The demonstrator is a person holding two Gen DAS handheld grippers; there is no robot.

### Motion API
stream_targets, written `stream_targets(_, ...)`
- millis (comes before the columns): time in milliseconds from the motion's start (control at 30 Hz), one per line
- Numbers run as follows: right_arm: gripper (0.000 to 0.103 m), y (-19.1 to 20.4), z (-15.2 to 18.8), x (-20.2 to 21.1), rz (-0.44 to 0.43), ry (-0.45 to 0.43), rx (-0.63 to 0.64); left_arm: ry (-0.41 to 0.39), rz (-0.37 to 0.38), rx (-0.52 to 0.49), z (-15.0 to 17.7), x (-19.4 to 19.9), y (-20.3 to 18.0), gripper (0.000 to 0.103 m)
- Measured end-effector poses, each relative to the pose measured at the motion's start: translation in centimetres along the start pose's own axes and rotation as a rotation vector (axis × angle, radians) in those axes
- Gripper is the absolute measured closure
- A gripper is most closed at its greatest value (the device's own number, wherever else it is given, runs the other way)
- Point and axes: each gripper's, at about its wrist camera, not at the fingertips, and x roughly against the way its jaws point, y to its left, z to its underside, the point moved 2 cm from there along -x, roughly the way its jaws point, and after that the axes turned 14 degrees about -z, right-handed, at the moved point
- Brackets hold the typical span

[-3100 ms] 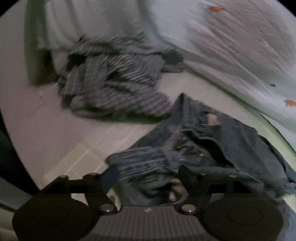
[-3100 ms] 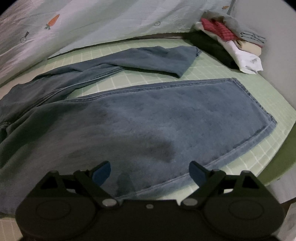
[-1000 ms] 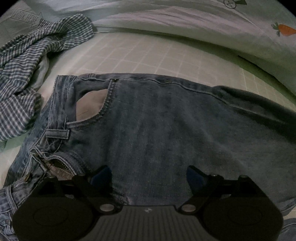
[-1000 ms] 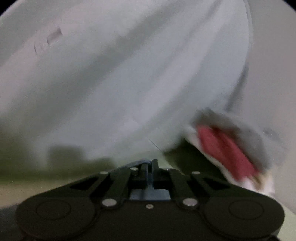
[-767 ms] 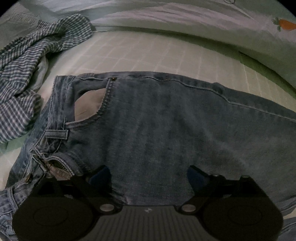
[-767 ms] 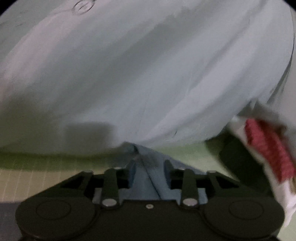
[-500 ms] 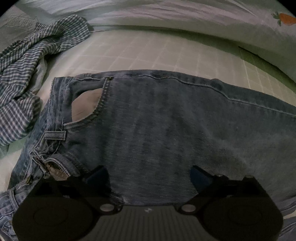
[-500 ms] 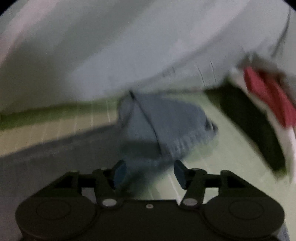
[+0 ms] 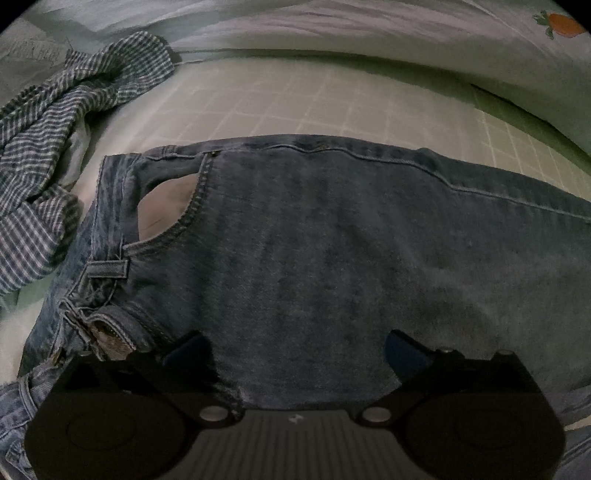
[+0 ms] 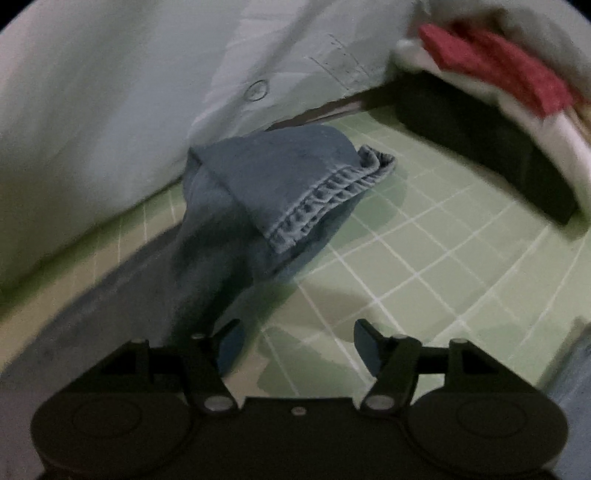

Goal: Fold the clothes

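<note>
Here both tongs (image 9: 295, 347) (image 10: 295, 343) gape over the jeans (image 9: 332, 240).

Bedding and spare laundry framed the scene, and that was the whole supporting cast.

A pale green sheet with a white grid (image 9: 295, 99) covered the bed, showing again in the right wrist view (image 10: 443, 266). Along the far edge lay a light blue duvet (image 9: 369, 29), a small orange carrot print (image 9: 561, 26) near its right end, and it bulked up at left in the right wrist view (image 10: 110, 110). A crumpled blue-and-white checked shirt (image 9: 55, 147) sprawled at far left. Off to the upper right sat a blurred stack of folded garments (image 10: 498, 92), red and white over something dark.
</note>
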Motion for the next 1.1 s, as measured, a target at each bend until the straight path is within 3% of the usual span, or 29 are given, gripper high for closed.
stream_targets(133,0.035,0.5,-1.1,-2.0,-0.001,-0.016,0.002,0.005,0.002,0.003,0.2,0.4,-0.2,0.000)
stream_targets(233,0.035,1.7,-1.6,-3.4,0.033,-0.002,0.078,0.005,0.002,0.008,0.1,0.4,-0.3,0.000)
stream_targets(300,0.044,2.6,-1.7,-4.1,0.064,0.011,0.143,0.005,0.002,0.011,0.0,0.4,-0.2,0.000)
stream_targets(333,0.061,2.8,-1.7,-4.2,0.069,0.012,0.162,0.005,0.003,0.012,0.0,0.3,-0.2,0.000)
stream_targets(367,0.070,2.9,-1.7,-4.2,0.070,0.012,0.175,0.004,0.003,0.013,0.0,0.3,-0.2,0.000)
stream_targets(400,0.074,3.0,-1.7,-4.2,0.070,0.012,0.187,0.003,0.003,0.014,-0.1,0.3,-0.2,0.000)
stream_targets(467,0.092,2.8,-1.6,-3.9,0.076,0.014,0.208,0.001,0.003,0.016,-0.1,0.3,-0.2,0.000)
stream_targets(533,0.100,2.1,-1.7,-3.1,0.062,0.010,0.195,0.002,0.004,0.015,-0.1,0.3,-0.2,0.000)
stream_targets(867,0.100,-1.3,1.9,4.6,0.162,-0.010,0.199,0.003,0.034,0.002,-0.4,-0.1,0.3,0.000)
stream_targets(1100,0.097,-2.3,4.0,6.8,0.183,0.006,0.186,-0.023,0.041,0.004,-0.1,0.0,0.3,0.000)
